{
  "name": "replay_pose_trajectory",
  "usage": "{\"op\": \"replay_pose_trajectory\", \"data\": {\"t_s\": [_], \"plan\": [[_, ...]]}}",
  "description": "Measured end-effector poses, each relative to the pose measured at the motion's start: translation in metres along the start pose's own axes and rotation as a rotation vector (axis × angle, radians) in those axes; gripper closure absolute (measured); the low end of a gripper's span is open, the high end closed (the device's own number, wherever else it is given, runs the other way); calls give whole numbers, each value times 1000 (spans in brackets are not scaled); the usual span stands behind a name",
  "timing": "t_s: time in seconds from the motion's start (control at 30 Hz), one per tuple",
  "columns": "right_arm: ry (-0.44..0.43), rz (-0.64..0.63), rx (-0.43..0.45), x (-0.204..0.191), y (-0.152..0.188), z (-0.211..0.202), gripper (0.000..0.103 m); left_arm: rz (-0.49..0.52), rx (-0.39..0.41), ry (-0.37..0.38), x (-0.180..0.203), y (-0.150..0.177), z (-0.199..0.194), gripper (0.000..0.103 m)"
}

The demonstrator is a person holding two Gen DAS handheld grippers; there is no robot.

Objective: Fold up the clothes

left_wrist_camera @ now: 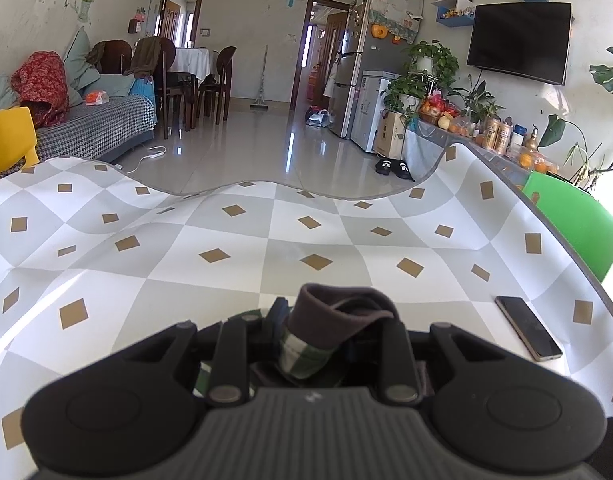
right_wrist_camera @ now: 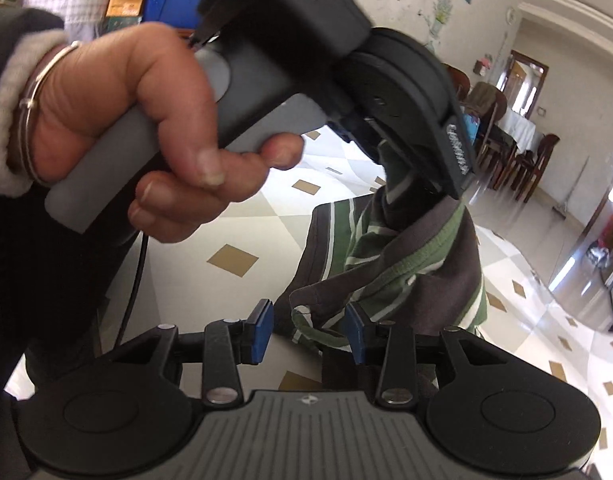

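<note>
- The right gripper (right_wrist_camera: 308,330) sits nearest in its own view, its jaws standing apart with the blue pads (right_wrist_camera: 262,330) clear of each other. A low edge of the garment (right_wrist_camera: 406,264) hangs just at the gap, near the right-hand pad, but nothing is pinched there.
- The left gripper (left_wrist_camera: 320,344) has its jaws drawn in on a bunched brown hem of that garment, with green-and-white check showing beneath the fold.
- In the right wrist view the left gripper hangs above, held in a hand (right_wrist_camera: 118,128), and the striped brown and green cloth droops from it, lifted off the table (left_wrist_camera: 210,216) rather than lying flat.
- My reading: the step in hand is holding the garment up by one edge while a second grip is sought. Whether this opens it out for a fold or carries a fold over, the pictures do not settle.
- The next move calls for the right jaws to find a clean single edge, not a wad.
- Farther right on the table lies a phone (left_wrist_camera: 528,328), well clear of the cloth.
</note>
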State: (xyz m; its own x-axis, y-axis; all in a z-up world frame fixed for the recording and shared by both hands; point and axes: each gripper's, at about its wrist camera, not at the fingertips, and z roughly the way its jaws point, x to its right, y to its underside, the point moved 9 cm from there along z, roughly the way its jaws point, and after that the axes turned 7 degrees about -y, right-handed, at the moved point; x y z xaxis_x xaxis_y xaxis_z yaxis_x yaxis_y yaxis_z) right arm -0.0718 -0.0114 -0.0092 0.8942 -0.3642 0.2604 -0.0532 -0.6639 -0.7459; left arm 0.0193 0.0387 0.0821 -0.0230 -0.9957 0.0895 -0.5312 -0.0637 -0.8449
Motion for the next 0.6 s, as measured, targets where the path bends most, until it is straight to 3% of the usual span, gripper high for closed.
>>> {"op": "replay_pose_trajectory", "data": {"t_s": [0.27,0.5,0.6], "plan": [[87,-173,-63,-6,10,40,64,-1,3,8,1,-2,0,78],[117,-241,-105,0,20,65,65,-17,2,9,-3,-3,-4,78],[135,-257,-106,-1,21,71,71,-25,2,9,-5,-3,-5,78]]}}
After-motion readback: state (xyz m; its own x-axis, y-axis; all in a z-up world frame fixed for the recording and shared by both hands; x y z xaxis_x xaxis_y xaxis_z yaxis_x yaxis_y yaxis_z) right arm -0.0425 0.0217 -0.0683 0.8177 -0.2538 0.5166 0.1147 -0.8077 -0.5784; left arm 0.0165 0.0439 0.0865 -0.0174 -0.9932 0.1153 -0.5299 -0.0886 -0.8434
